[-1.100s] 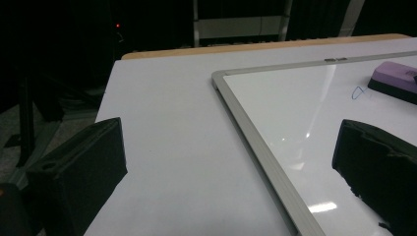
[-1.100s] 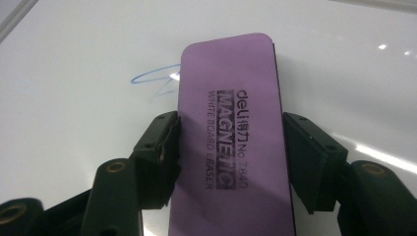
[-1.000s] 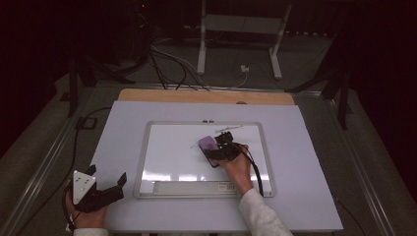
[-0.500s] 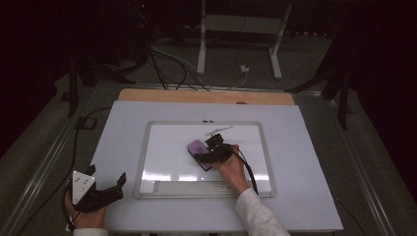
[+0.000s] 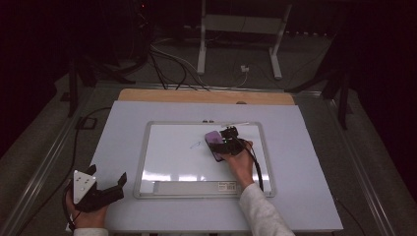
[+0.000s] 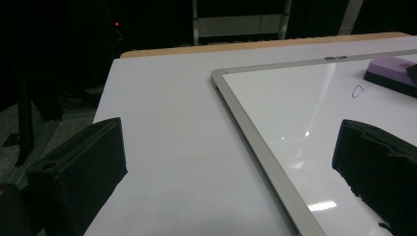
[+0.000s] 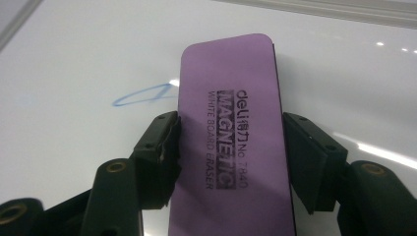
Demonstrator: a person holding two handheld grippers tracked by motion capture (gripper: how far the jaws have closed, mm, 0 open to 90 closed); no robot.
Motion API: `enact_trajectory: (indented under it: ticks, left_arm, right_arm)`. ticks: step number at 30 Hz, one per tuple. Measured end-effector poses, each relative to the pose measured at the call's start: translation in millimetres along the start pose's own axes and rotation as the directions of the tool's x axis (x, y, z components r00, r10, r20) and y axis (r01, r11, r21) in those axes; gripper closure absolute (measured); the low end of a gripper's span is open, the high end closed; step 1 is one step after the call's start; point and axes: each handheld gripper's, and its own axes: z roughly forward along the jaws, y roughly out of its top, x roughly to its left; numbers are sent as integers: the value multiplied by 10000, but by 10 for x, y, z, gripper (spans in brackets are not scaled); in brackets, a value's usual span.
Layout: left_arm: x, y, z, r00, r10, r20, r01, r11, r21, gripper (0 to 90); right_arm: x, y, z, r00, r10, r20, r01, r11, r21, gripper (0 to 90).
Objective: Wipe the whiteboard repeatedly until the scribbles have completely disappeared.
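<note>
A purple whiteboard eraser [image 7: 231, 137] lies flat on the whiteboard [image 5: 172, 157], and my right gripper [image 7: 228, 147] is shut on its two long sides. In the high view the eraser [image 5: 215, 140] sits right of the board's middle, with my right gripper [image 5: 223, 145] over it. A small blue pen loop [image 7: 142, 96] remains on the board just left of the eraser; it also shows as a blue pen loop [image 6: 358, 90] in the left gripper view. My left gripper [image 5: 105, 189] rests open on the table left of the board's near corner, holding nothing.
The whiteboard's metal frame [image 6: 255, 142] runs diagonally past my left gripper's jaws. A pale sheet [image 5: 123, 128] covers the table, with a wooden edge [image 5: 196, 96] at the back. A pen tray strip [image 5: 192, 187] lies along the board's near edge. Cables [image 5: 172, 64] and stand legs lie beyond.
My right gripper slid the eraser left and nearer, then back to the right and a little farther away. The left gripper has stayed put.
</note>
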Motion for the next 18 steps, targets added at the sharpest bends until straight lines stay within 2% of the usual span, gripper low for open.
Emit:
enact_trajectory:
  ticks: [2,5,8,10,12,13,18]
  left_arm:
    - [1,0,-1,10000,18,-6,-18,10000,25,6]
    - [2,-1,3,10000,-12,-4,12,10000,21,6]
    - [3,0,-2,10000,-19,-7,19,10000,-4,6]
    - [11,0,-6,10000,-30,-5,30,10000,-1,6]
    - [18,-1,-10,10000,-33,-14,33,10000,1,6]
    - [20,-1,-13,10000,-34,-16,34,10000,-4,6]
    - [27,0,-23,10000,-82,-23,82,9999,-71,6]
  right_arm:
    - [77,0,36,9992,-135,-376,137,9999,52,418]
    - [230,0,83,9949,-580,-827,596,9981,165,418]
    - [414,-3,137,9810,-1290,-1450,1346,9905,289,418]
    - [483,0,154,9720,-1616,-1705,1702,9847,373,418]
    - [478,11,159,9718,-1575,-1754,1670,9851,411,418]
    - [461,17,161,9749,-1507,-1636,1586,9867,365,418]
    - [250,73,146,9978,-347,-561,354,9993,111,417]
